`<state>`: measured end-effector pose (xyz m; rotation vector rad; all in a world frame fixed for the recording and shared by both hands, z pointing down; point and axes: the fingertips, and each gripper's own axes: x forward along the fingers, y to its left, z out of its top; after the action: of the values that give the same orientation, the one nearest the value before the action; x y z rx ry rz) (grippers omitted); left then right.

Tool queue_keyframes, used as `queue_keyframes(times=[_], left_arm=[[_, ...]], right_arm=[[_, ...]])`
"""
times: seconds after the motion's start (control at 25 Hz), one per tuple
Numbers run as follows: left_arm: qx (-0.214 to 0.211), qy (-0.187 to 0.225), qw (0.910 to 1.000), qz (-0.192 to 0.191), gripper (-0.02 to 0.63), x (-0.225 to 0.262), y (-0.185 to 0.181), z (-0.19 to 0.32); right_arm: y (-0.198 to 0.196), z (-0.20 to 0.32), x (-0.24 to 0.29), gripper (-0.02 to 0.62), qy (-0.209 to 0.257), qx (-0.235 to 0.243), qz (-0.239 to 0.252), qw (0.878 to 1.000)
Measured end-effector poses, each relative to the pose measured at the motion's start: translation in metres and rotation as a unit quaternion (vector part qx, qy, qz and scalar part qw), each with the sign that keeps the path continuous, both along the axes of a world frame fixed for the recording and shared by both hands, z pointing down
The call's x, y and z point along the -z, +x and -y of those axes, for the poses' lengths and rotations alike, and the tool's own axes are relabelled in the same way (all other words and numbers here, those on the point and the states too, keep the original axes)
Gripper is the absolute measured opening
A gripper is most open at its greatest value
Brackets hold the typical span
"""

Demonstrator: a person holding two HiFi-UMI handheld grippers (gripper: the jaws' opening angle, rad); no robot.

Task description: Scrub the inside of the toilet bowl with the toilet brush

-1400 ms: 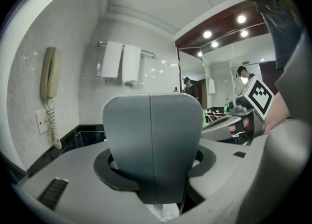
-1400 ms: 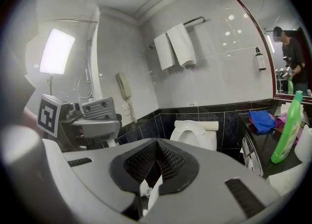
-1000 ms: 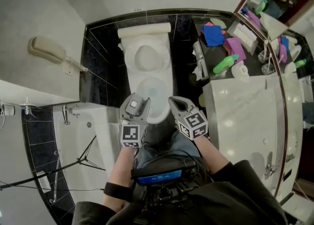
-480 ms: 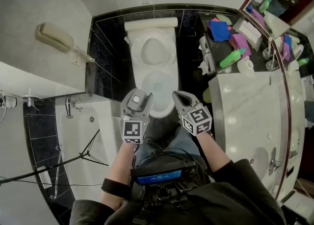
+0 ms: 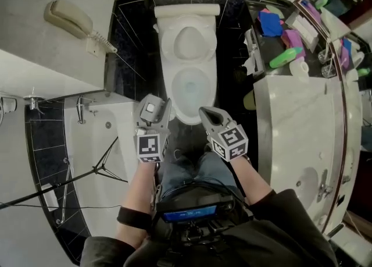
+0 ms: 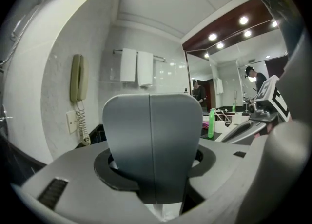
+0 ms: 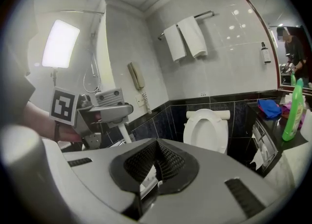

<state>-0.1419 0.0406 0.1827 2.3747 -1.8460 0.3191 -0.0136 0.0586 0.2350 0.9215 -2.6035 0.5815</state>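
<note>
The white toilet (image 5: pixel 189 56) stands against the black-tiled back wall with its lid up and its bowl (image 5: pixel 190 88) open; it also shows in the right gripper view (image 7: pixel 207 129). No toilet brush is visible in any view. My left gripper (image 5: pixel 153 106) hovers just short of the bowl's front left rim, its grey pads (image 6: pixel 127 140) closed flat together with nothing between them. My right gripper (image 5: pixel 206 113) hangs at the bowl's front right, its black ribbed pads (image 7: pixel 168 162) meeting with nothing held. Each gripper shows in the other's view: the left gripper (image 7: pixel 105 108) and the right gripper (image 6: pixel 251 118).
A wall phone (image 5: pixel 68 17) hangs at the left. A bathtub (image 5: pixel 113 143) and a tripod leg (image 5: pixel 102 170) lie at my left. The marble vanity (image 5: pixel 293 126) stands at the right, with a green bottle (image 5: pixel 285 57), cloths (image 5: pixel 270 22) and a paper holder (image 5: pixel 251 56) beside the toilet.
Both grippers have moved forward together toward the toilet, which now sits lower and nearer in the head view. Both pairs of jaws look unchanged.
</note>
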Motion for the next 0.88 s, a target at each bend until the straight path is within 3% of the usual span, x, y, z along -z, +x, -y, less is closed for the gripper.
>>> queue_keyframes(times=[0.16, 0.4, 0.6, 0.88], left_arm=[[0.076, 0.005, 0.9971, 0.000, 0.249, -0.016, -0.035, 0.004], [0.132, 0.019, 0.9905, 0.034, 0.249, -0.067, -0.068, 0.018], [0.144, -0.003, 0.9892, 0.026, 0.249, -0.135, -0.090, 0.031], [0.155, -0.007, 0.9876, 0.025, 0.249, -0.255, -0.127, 0.046]], right_arm=[[-0.018, -0.005, -0.016, 0.005, -0.013, 0.055, 0.003, 0.998], [-0.045, -0.002, -0.057, 0.005, -0.017, 0.138, -0.001, 0.990], [-0.080, 0.011, -0.112, 0.005, -0.017, 0.163, -0.010, 0.986], [-0.130, 0.042, -0.229, 0.005, -0.015, 0.172, -0.025, 0.985]])
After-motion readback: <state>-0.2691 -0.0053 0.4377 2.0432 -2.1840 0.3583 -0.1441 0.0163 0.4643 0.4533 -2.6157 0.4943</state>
